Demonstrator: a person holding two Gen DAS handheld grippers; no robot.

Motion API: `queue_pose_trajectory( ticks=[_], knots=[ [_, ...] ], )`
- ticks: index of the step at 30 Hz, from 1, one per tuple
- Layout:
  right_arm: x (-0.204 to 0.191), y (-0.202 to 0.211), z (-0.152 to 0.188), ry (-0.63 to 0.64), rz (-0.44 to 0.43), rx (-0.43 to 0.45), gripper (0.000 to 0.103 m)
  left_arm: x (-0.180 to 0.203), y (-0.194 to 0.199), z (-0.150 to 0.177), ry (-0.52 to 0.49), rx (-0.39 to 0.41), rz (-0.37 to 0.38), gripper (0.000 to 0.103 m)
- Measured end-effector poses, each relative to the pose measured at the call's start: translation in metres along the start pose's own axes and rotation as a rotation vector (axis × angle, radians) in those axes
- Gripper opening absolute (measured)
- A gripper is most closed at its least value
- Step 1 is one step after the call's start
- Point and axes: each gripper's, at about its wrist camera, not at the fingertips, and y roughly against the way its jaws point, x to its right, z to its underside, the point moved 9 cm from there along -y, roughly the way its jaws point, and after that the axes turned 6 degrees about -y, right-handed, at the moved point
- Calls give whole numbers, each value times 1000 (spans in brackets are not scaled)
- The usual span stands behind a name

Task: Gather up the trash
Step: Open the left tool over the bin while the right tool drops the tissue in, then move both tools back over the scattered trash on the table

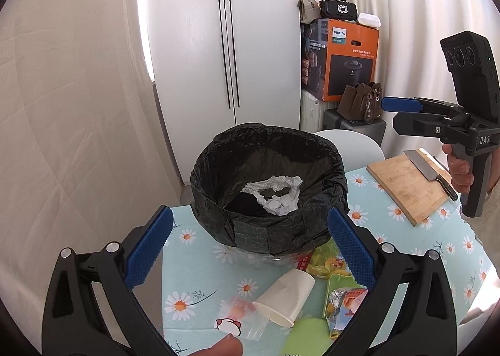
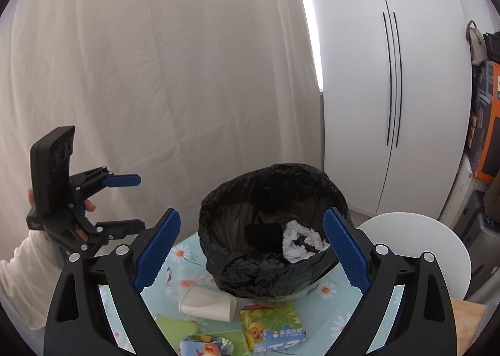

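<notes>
Left gripper (image 1: 250, 249) held low over tabletop (image 1: 193, 265), jaws wide apart, empty, aimed at trash bin (image 1: 268, 181). Right gripper (image 2: 251, 249) raised beside it, jaws spread wide, holding nothing. Crumpled tissue (image 1: 275, 193) lies inside black-lined bin. Paper cup (image 1: 286, 296) on its side before bin, snack wrappers (image 2: 268, 321) just beside. Cutting board (image 1: 406, 187) with knife (image 1: 432, 173) sits well right.

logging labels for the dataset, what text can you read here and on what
"PHILIPS": orange box by the wardrobe.
"DAS": right gripper body.
Chinese print on the orange box: too small to read.
Chinese print on the blue-white wrapper: too blurred to read.
The other wrappers: pictures only, no legible words.
</notes>
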Motion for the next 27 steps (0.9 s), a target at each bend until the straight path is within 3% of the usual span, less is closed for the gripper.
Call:
queue_pose_trajectory(
  ticks=[13, 27],
  knots=[
    [-36, 39, 39, 74, 19, -28, 89, 15, 55, 63, 14, -90, -82, 97],
    [-77, 48, 111, 136, 21, -145, 89, 27, 93, 136, 65, -185, -117, 97]
  ],
)
